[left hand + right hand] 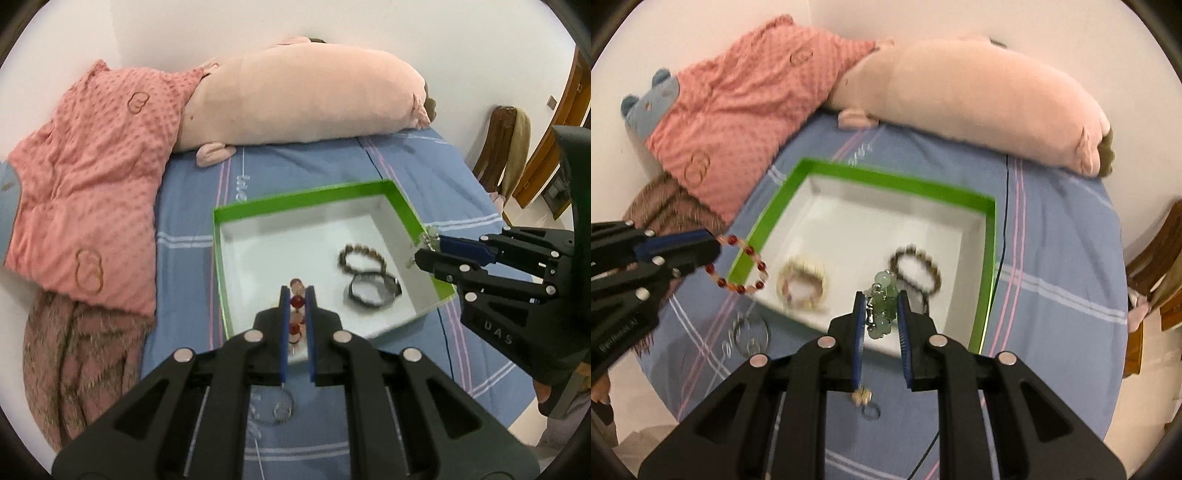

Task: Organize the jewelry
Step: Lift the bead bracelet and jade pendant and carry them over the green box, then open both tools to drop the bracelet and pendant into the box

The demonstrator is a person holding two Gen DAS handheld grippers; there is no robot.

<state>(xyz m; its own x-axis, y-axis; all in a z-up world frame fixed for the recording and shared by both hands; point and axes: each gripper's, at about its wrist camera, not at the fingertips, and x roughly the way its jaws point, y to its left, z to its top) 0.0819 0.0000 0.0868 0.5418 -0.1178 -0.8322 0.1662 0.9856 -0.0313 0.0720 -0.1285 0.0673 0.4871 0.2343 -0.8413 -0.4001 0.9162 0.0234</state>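
A green-rimmed box (pixel 295 199) with a white floor lies on the blue bed. Inside it are a brown bead bracelet (pixel 364 258) and a dark watch (pixel 373 291). My left gripper (pixel 297 290) is shut on a red and clear bead bracelet (pixel 297 302) over the box's near edge. From the right wrist view, my right gripper (pixel 881 295) is shut on a green jade bracelet (pixel 882 302) above the box (pixel 897 181). That view also shows the left gripper (pixel 716 245) dangling the red bracelet (pixel 746 269), a pale yellow bracelet (pixel 801 284) and the brown bracelet (pixel 918 269).
A pink blanket (pixel 92 177) and a long pink plush pillow (pixel 295 99) lie behind the box. A clear ring (pixel 750 332) and small rings (pixel 870 411) rest on the sheet near the box. A wooden chair (pixel 506 155) stands off the bed's right edge.
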